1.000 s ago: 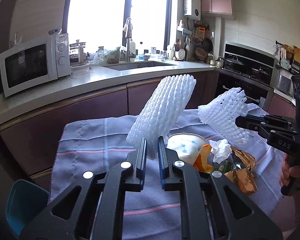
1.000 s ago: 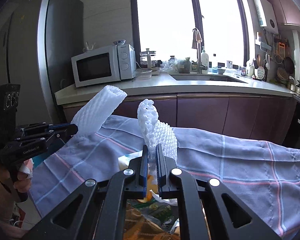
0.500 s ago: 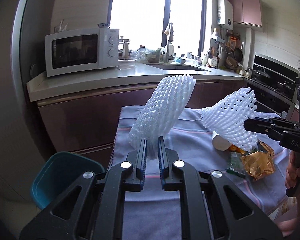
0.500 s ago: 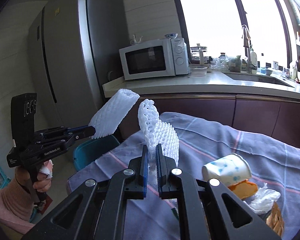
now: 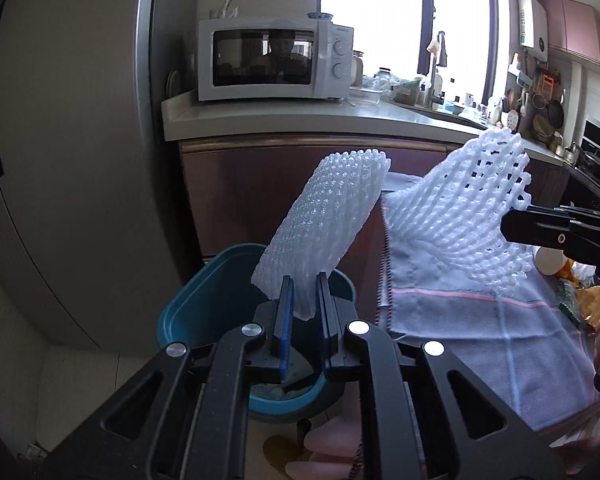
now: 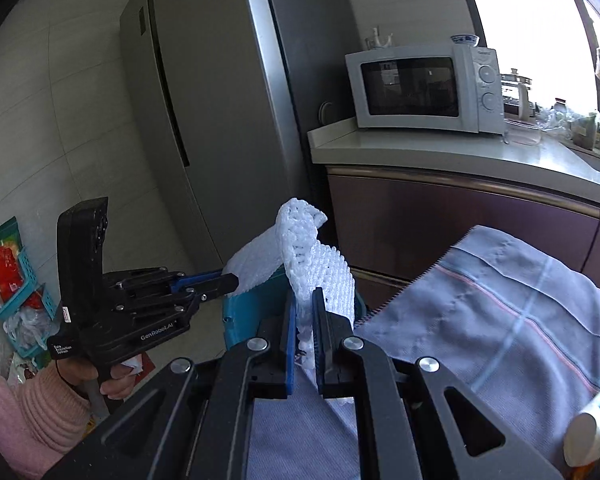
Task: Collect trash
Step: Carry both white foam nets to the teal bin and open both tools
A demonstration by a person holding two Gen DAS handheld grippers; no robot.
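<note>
Left gripper (image 5: 303,294): jaws clamped on the lower end of a white foam net (image 5: 324,224); the net tilts up toward 1 o'clock from the pads
Right gripper (image 6: 305,312): jaws pinched together on a second net (image 6: 320,268), which stands nearly upright between the blue pads with its top folded toward 1 o'clock
Bin (image 5: 204,304): teal, on the floor right under the left gripper's pads, which hang over its open mouth; in the right wrist view it shows behind both nets
Second net from the left wrist view: at 2 o'clock of the first net, just beside it; whether they touch I cannot tell
Writing: "GenRobot.AI" on the side of the left gripper's body in the right wrist view; a small white label near its handle is too small to read
Left hand (image 6: 116,380): wrapped round the handle, pink knit sleeve (image 6: 28,412) at 7 o'clock
Cloth (image 6: 512,304): grey-blue with pink and blue stripes, on the table at 3 o'clock of the bin
Cup (image 6: 592,428): white paper with blue dots, on its side on the cloth at 4 o'clock
Microwave (image 5: 274,64): white, on the counter at 12 o'clock; its brand mark is unreadable
Fridge (image 6: 220,112): grey, at 10 o'clock, beside the counter
</note>
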